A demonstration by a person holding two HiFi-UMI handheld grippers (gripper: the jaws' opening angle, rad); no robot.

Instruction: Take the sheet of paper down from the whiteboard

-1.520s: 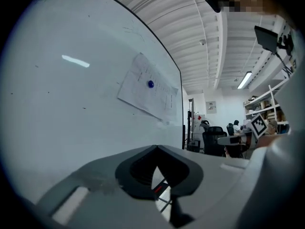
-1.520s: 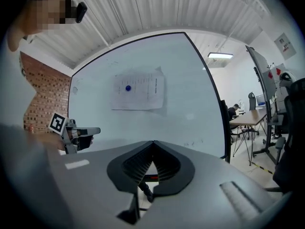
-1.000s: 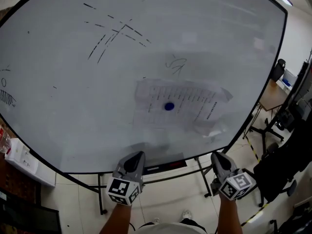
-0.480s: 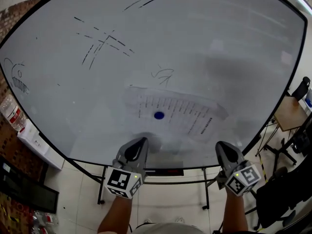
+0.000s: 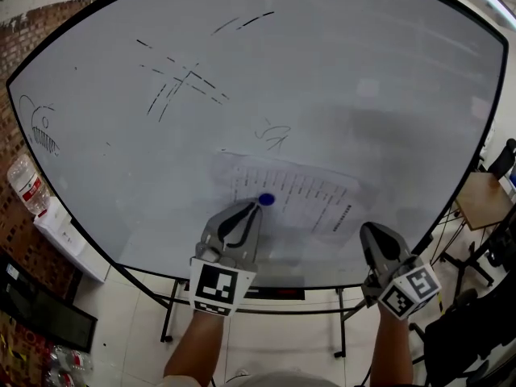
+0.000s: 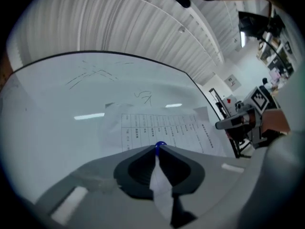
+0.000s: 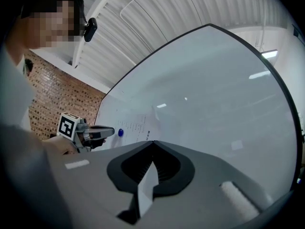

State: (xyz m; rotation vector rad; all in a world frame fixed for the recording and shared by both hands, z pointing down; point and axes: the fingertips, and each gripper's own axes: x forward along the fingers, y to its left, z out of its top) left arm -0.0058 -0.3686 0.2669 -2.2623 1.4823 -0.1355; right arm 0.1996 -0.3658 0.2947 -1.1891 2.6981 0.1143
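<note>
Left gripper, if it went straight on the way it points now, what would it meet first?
Most likely the blue magnet pinning the sheet to the whiteboard. The left gripper is shut and its tips line up on the magnet. Whether they touch it is unclear.

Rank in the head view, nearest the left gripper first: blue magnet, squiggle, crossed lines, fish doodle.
1. Blue magnet, at the left gripper's tips.
2. Squiggle, above the paper.
3. Crossed lines, upper left.
4. Fish doodle, far left edge.
</note>
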